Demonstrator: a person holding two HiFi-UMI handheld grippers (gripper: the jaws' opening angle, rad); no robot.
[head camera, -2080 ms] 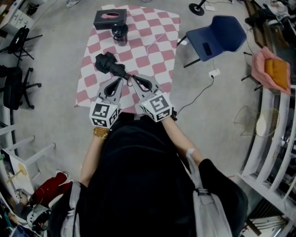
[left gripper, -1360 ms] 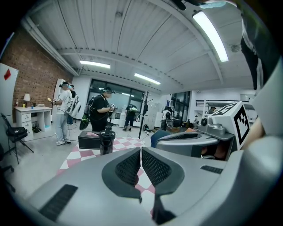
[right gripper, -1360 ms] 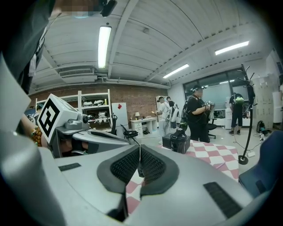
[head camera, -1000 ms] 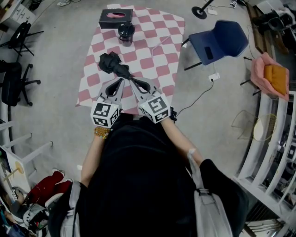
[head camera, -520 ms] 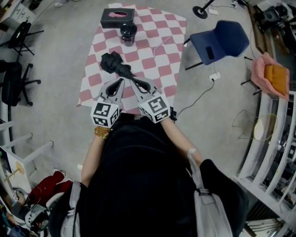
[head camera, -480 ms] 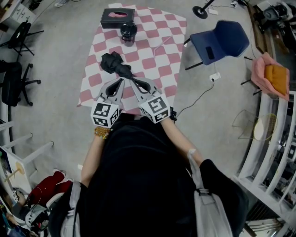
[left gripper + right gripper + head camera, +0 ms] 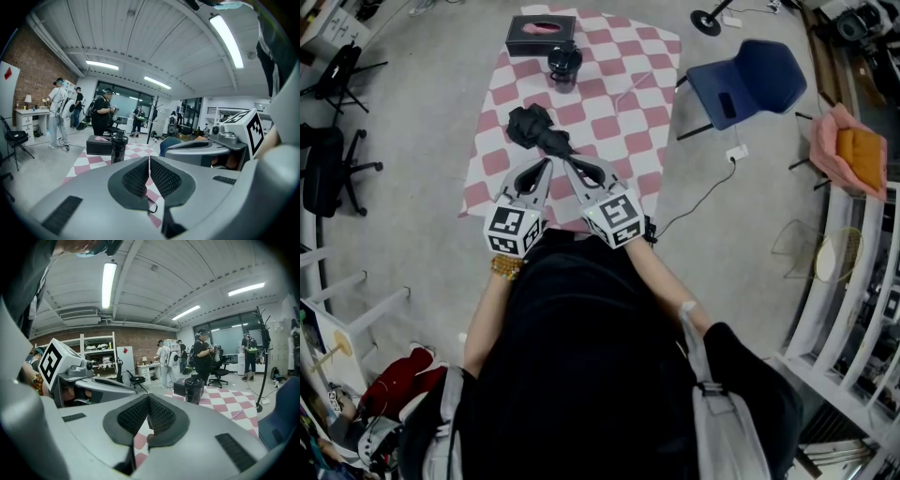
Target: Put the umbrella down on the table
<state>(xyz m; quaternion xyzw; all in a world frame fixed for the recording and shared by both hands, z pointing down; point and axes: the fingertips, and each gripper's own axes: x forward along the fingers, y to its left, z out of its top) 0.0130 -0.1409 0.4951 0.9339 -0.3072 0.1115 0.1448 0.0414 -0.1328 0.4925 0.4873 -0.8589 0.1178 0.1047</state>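
The umbrella [image 7: 538, 131] lies on the desk [image 7: 628, 94], upper centre. Just below it, the left hand-held gripper [image 7: 546, 163] and right hand-held gripper [image 7: 566, 162] are each pressed together.

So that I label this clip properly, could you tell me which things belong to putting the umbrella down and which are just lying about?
Job in hand: umbrella, checked table.
Lying about: tissue box, black flask, blue chair.
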